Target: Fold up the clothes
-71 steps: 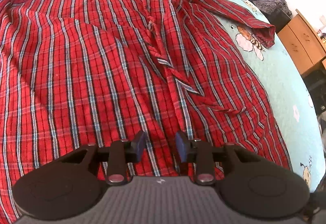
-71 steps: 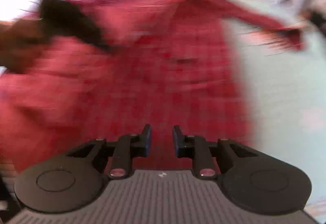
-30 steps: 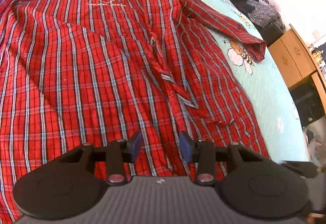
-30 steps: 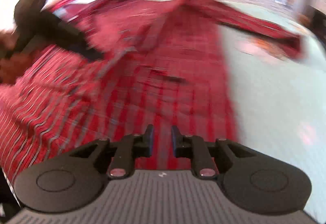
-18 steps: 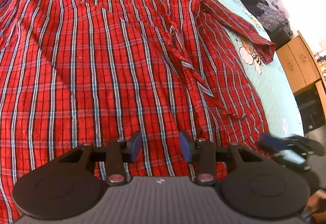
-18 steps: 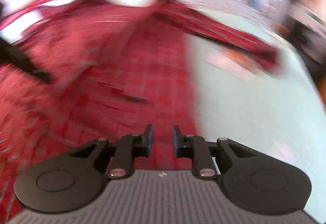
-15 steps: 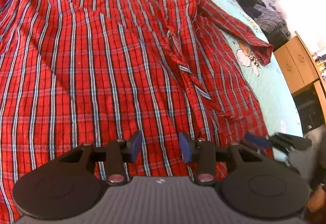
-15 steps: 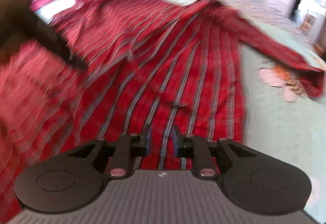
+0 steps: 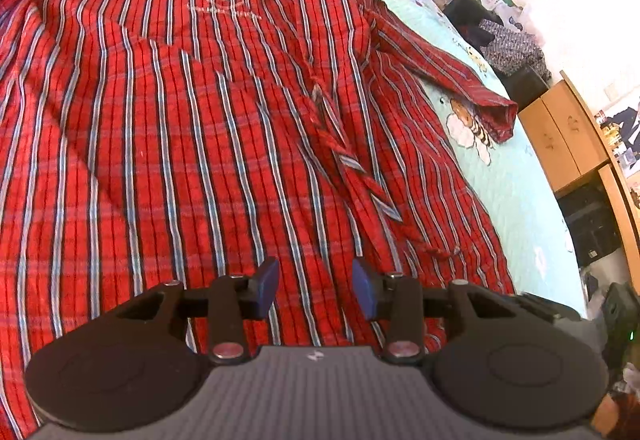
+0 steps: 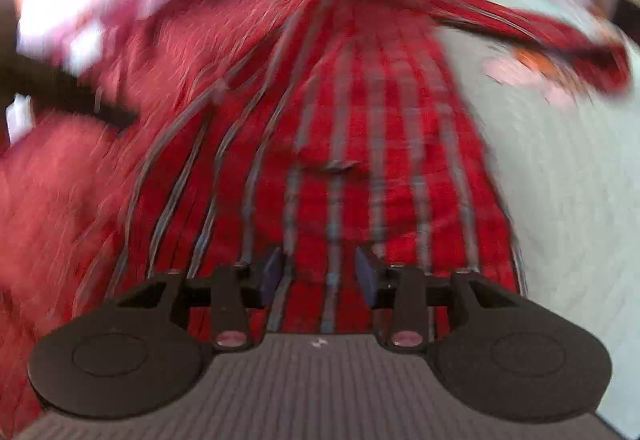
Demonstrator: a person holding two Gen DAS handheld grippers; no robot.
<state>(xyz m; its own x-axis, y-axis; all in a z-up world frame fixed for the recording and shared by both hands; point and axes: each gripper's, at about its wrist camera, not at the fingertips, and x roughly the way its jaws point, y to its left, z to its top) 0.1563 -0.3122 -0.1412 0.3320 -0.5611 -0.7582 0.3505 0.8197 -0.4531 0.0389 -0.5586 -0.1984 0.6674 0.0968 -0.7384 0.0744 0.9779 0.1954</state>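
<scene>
A red plaid shirt (image 9: 192, 128) lies spread face up on a pale green bedspread (image 9: 516, 192), collar far away, its right sleeve (image 9: 448, 76) stretched out to the right. My left gripper (image 9: 315, 286) hovers over the shirt's near hem, open, with nothing between its blue pads. The right wrist view is blurred by motion. There the same shirt (image 10: 360, 144) fills the middle, and my right gripper (image 10: 320, 272) hangs above its lower right part, its jaws opening and empty. The left gripper's dark arm (image 10: 64, 96) shows at the left of that view.
Wooden cabinets (image 9: 568, 132) stand past the bed's right side, with dark bags and boxes (image 9: 504, 40) further back. Cartoon bee prints (image 9: 468, 128) mark the bedspread next to the sleeve cuff. The bed's right strip beside the shirt is bare sheet (image 10: 560, 200).
The right gripper has swung over the shirt's lower right part and its jaws have widened. The left gripper has barely shifted and stays open above the hem.
</scene>
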